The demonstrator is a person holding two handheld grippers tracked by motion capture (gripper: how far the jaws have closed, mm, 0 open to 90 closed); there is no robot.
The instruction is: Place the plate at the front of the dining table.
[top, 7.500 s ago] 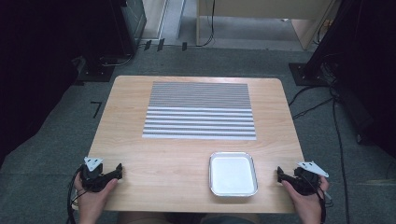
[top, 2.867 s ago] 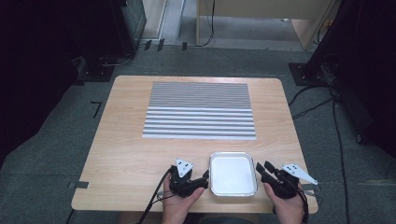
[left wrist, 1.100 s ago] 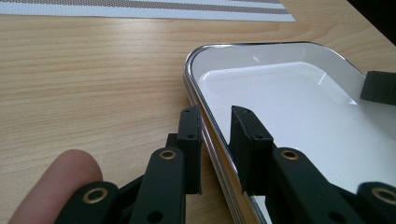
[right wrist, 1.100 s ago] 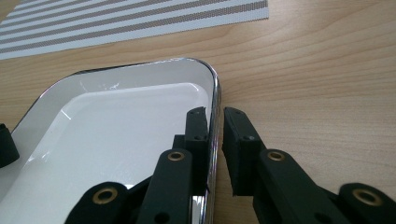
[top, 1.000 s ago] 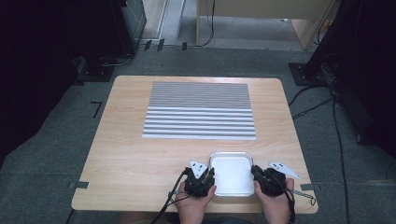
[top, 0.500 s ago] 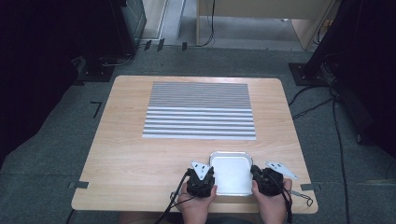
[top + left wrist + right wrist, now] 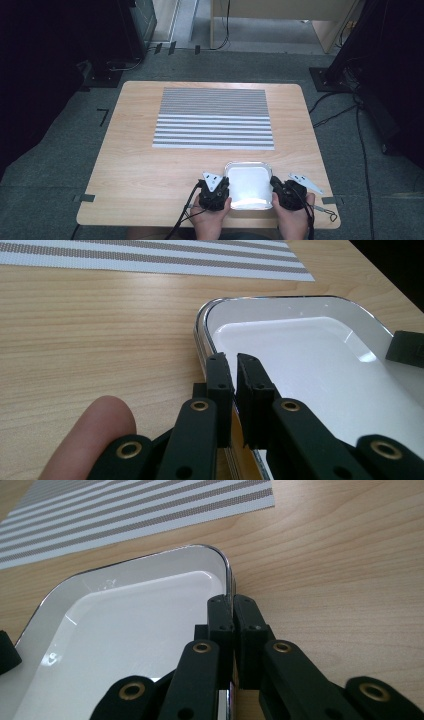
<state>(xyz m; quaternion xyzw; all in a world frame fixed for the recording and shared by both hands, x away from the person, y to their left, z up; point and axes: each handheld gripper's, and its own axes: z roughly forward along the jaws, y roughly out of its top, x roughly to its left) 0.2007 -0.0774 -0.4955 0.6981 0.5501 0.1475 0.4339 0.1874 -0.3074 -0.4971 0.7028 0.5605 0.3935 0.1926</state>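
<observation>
Shallow white tray (image 7: 248,184), shiny chrome rim, rounded corners.

One tray (image 7: 248,182), one striped mat (image 7: 214,118)

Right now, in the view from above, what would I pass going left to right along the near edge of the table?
Left gripper → white tray → right gripper. Each gripper is clamped on a side rim of the tray, and the person's hands come in from the bottom edge.
</observation>
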